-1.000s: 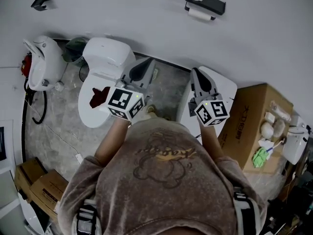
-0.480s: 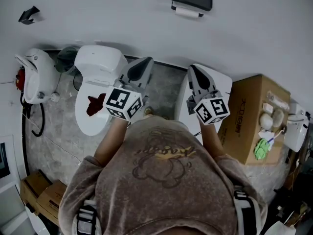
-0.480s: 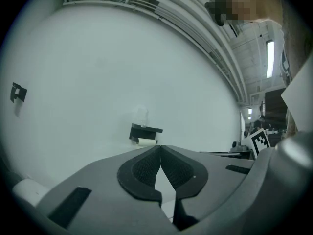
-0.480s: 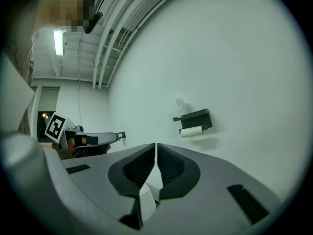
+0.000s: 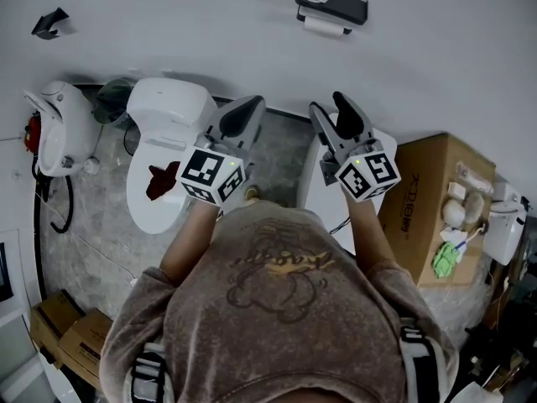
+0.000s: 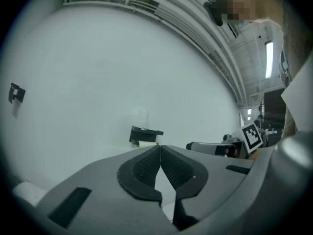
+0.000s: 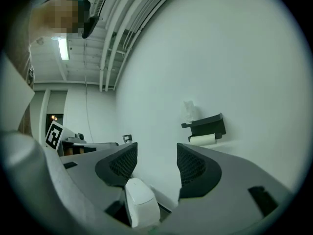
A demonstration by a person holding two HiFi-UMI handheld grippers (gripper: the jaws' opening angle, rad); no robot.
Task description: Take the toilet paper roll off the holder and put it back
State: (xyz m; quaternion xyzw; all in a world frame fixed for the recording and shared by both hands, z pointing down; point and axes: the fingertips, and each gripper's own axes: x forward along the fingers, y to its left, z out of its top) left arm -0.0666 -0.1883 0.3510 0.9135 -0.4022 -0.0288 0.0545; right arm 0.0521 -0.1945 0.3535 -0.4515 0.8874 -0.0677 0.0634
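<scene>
Approach step: with right gripper [image 5: 330, 107] fingers just spread, empty, and left gripper [image 5: 249, 106] fingers clenched on nothing, centre toilet paper roll [image 5: 325, 26] squarely before closing.

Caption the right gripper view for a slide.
Grey right gripper, jaws just opened and empty, faces the white toilet paper roll under a black wall holder.

Holder [image 5: 332, 3], black, on wall at 12 o'clock, roll [image 5: 325, 26] on its underside. Left gripper [image 5: 243, 114] just left of centre, jaws together, empty, tip by toilet [image 5: 172, 103] at 10 o'clock. Right gripper [image 5: 331, 107] just right of centre, jaws have just been opening, now apart, nothing between. Both point toward 12, well apart from holder. Box [image 5: 432, 196] at 3 o'clock. Cartons [image 5: 63, 330] at 8 o'clock.
</scene>
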